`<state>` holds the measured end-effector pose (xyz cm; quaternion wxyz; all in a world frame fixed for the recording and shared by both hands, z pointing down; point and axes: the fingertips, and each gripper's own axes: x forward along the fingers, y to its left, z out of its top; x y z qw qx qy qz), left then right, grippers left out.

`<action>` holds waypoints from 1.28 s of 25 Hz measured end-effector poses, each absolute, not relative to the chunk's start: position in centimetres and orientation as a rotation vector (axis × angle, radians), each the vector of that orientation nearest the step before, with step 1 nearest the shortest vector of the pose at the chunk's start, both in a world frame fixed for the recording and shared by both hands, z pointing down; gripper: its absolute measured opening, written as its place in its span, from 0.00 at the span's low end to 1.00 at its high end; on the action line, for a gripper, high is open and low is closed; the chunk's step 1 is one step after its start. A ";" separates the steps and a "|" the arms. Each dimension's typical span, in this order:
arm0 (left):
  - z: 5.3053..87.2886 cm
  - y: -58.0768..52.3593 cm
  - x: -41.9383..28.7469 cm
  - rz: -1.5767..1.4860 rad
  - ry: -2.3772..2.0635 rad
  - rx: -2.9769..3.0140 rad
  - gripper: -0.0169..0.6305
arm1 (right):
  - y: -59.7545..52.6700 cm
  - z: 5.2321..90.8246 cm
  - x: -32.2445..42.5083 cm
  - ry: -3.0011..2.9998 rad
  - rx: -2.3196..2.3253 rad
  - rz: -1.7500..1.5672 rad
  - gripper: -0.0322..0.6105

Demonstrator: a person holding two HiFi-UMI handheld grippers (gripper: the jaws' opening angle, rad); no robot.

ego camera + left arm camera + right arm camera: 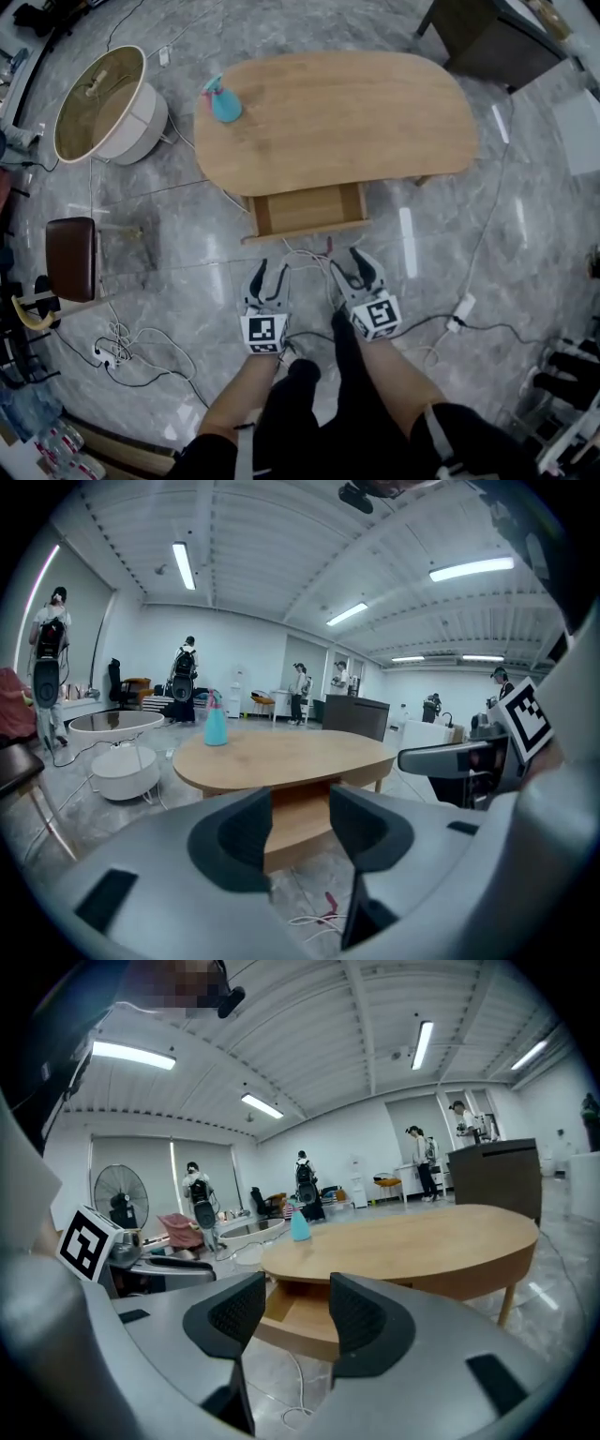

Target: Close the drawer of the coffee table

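Floor (450,272): grey tile.
Worktop (347,112): one; one teal bottle (223,101) carried.
Drawer (309,211): one, pulled out at the near edge.
Claws: two, left claw (273,272) and right claw (349,265), spread, empty.
Fan (120,1194): one, shown only by right gripper view.

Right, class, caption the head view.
Left gripper and right gripper, jaws apart, face the open drawer of the oval wooden table.

I can read no words, numbers or brand names anywhere; my left gripper (272,274) and right gripper (346,265) carry only patterned square markers (263,330).
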<state>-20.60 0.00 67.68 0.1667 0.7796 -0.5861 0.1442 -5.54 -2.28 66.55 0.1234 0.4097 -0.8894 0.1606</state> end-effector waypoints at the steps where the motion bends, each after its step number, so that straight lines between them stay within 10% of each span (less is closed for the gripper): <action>1: 68.7 -0.4 -20.5 0.420 -1.674 2.214 0.31 | -2.4 67.6 -6.0 -2.597 1.161 0.487 0.35; 32: 85.2 -5.9 -19.9 0.376 -1.709 2.060 0.32 | -8.1 85.4 -7.2 -2.569 0.996 0.631 0.35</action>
